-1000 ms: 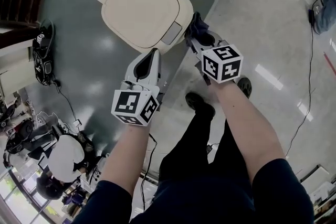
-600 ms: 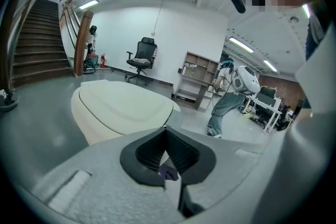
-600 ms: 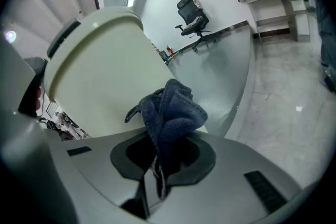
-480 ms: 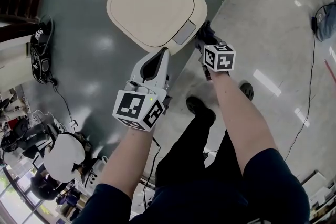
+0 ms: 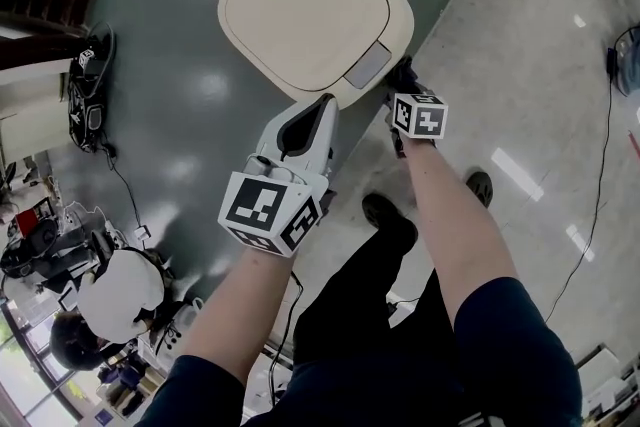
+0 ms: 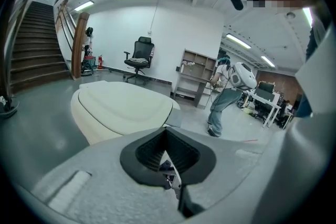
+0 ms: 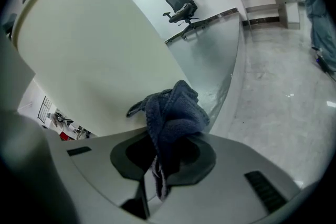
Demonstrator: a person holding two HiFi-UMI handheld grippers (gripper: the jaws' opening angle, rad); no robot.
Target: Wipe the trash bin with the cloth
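Right gripper (image 7: 160, 168), jaws clamped on the blue cloth (image 7: 173, 113), holds it against the cream trash bin's (image 5: 310, 10) side wall; left gripper (image 6: 169, 168), jaws together and empty, points at the bin.

Looks steeply down from the head onto the trash bin (image 5: 310, 10); rides left claw (image 6: 167, 155) and right claw (image 7: 160, 157), close beside that same bin.
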